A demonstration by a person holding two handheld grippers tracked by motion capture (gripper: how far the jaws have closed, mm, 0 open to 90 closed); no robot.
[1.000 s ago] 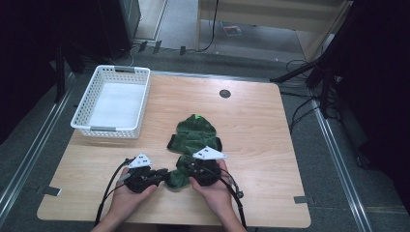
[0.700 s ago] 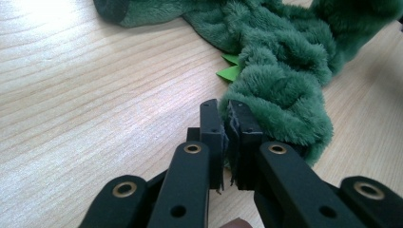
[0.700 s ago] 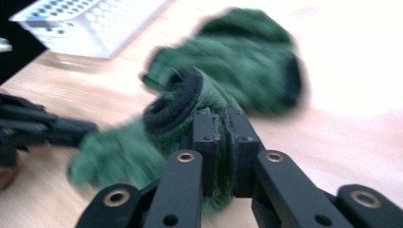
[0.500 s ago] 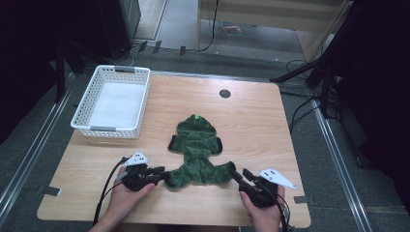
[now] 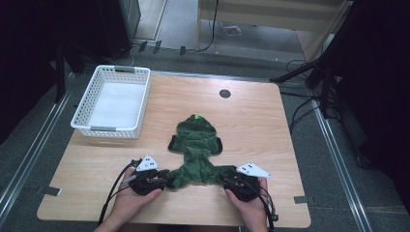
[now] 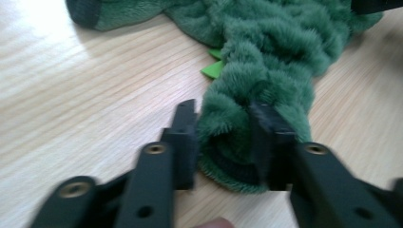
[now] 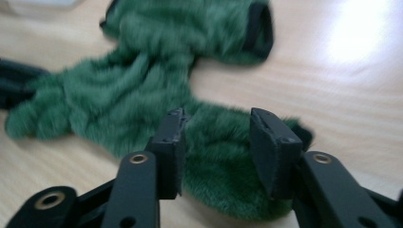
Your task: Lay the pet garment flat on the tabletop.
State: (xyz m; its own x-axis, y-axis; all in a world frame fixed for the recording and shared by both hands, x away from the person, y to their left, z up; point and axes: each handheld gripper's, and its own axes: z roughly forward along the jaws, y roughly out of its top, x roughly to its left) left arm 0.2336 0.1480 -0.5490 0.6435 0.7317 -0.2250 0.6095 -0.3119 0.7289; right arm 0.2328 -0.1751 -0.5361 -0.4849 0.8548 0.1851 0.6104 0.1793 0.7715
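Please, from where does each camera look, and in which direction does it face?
High view: above the person's side, looking forward and down at the table; both hands and grippers show.
Left gripper view: rides the left gripper, looking along its black jaws at one leg end of the green fleece suit.
Right gripper view: rides the right gripper, facing the other leg end.
All three share the suit.

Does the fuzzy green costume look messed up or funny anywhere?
A bit. The green fleece costume lies rumpled, its legs splayed out sideways toward the left tool and right tool, each with a leg end between its jaws. No tear or spill shows. The white basket sits straight.
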